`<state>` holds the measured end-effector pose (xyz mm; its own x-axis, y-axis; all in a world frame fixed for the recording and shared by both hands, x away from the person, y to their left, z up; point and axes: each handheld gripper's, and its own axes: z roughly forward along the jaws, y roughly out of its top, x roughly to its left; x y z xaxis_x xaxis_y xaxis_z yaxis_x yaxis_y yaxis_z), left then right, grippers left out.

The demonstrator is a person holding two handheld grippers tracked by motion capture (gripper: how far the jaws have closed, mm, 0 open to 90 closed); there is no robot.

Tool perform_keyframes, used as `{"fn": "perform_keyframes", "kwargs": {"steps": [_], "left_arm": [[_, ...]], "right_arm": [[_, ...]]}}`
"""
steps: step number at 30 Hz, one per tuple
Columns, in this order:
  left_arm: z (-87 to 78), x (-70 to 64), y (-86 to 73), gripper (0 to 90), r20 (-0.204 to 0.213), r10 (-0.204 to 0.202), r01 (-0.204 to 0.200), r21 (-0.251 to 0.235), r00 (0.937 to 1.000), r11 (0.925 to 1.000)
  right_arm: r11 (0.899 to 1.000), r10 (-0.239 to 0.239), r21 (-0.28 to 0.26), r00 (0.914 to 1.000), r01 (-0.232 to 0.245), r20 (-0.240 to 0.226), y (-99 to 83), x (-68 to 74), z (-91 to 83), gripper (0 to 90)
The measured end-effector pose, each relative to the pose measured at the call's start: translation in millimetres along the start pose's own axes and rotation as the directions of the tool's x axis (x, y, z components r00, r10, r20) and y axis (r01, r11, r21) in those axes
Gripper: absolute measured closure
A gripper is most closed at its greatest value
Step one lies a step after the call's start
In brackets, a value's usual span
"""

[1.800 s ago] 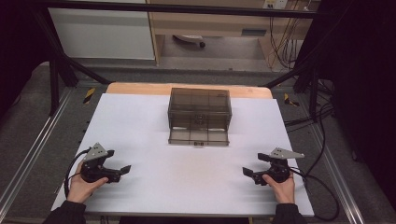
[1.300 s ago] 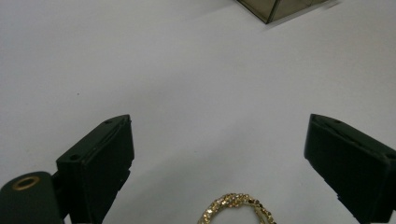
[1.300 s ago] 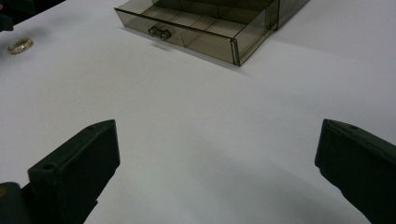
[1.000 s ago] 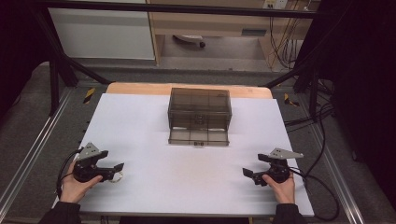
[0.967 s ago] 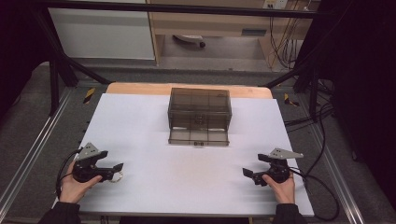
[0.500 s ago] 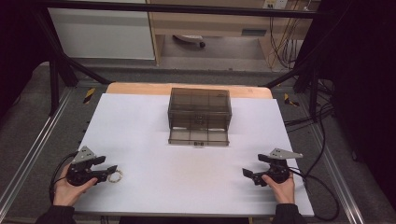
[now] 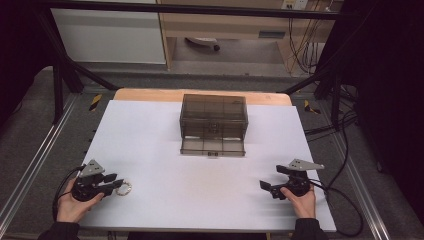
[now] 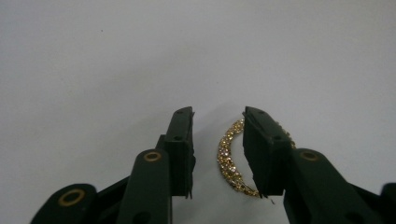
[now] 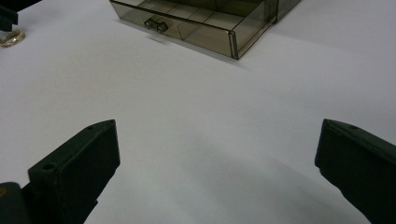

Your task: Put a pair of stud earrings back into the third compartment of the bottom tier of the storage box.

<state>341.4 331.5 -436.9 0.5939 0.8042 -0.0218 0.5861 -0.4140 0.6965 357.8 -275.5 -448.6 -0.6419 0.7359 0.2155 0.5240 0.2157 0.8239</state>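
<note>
1. We judge the step a pickup: left gripper [image 8: 217,154], low at the worktop's [image 7: 200,200] front-left corner, jaws narrowly apart, straddling one side of the gold ring [image 8: 229,161] lying flat.
2. Next: close, lift.
3. Smoked box [image 7: 213,125] sits mid-rear, drawer out.
4. Right gripper [image 9: 217,172] rests front-right, wide, empty.

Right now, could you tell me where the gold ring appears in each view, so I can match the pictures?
High view: gold ring lies on the white table, lower left, at the left gripper's jaw tips.
Left gripper view: lower centre, partly behind one jaw.
Right gripper view: top left corner.
Shared landmark: the smoky plastic drawer box, also in the right gripper view.
</note>
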Motion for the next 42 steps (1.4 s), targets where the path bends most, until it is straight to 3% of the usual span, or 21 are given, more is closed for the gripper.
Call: {"fn": "perform_keyframes", "kwargs": {"steps": [16,26,42], "left_arm": [[5.4,-0.9,-2.0,84.5,0.012,0.006,-0.007,0.022,0.9999,0.9997],[3.3,0.7,-1.9,85.4,0.021,0.001,-0.001,0.02,0.9998,0.9998],[-2.0,0.3,2.3,86.4,0.031,-0.026,0.026,-0.023,0.9992,0.9994]], "right_arm": [[1.0,0.001,0.001,1.0,-0.001,0.0,0.1,0.0,-0.1,0.6],[1.0,0.0,0.0,1.0,0.0,0.0,0.0,0.0,-0.1,0.6],[1.0,0.002,0.0,1.0,-0.002,-0.001,0.1,0.1,0.1,0.6]]}}
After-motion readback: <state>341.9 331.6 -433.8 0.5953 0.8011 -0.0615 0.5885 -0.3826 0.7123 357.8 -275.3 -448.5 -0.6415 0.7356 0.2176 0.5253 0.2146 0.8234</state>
